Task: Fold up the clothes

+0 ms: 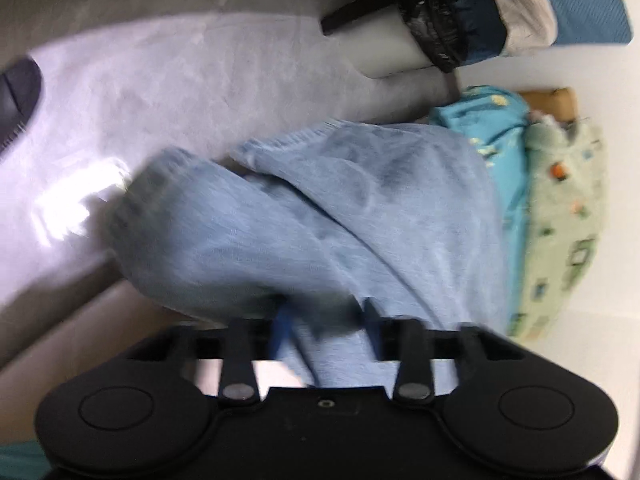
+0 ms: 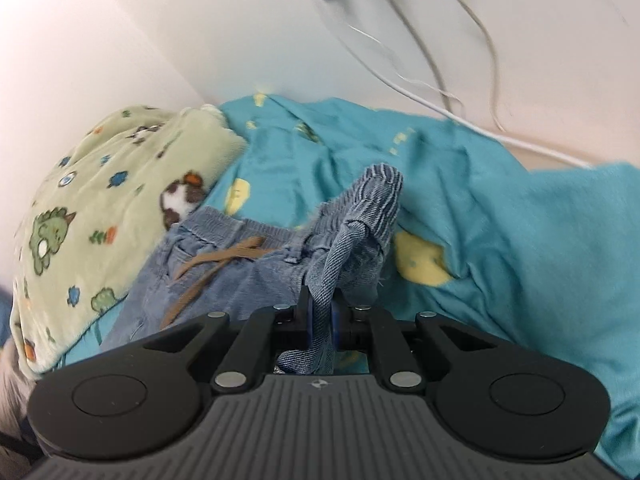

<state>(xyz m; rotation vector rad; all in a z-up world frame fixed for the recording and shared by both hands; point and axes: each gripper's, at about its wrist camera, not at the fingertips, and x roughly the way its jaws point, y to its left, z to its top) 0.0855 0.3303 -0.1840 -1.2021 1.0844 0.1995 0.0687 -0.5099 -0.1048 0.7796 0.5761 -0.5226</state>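
A pair of light blue jeans (image 1: pixel 320 216) hangs from my left gripper (image 1: pixel 326 312), with the legs trailing down toward the grey floor. The left fingers are close together with denim bunched between them. In the right wrist view the jeans' waistband (image 2: pixel 240 248), with a tan drawstring (image 2: pixel 216 268), lies on the teal bed sheet (image 2: pixel 500 220). My right gripper (image 2: pixel 320 312) is shut on a fold of the waistband fabric and lifts it a little off the sheet.
A green dinosaur-print blanket (image 2: pixel 88 208) lies bunched at the left of the bed, against the white wall. White cables (image 2: pixel 440 96) run along the wall behind. The grey floor (image 1: pixel 160 80), a dark shoe (image 1: pixel 16 96) and stacked items (image 1: pixel 520 20) show in the left wrist view.
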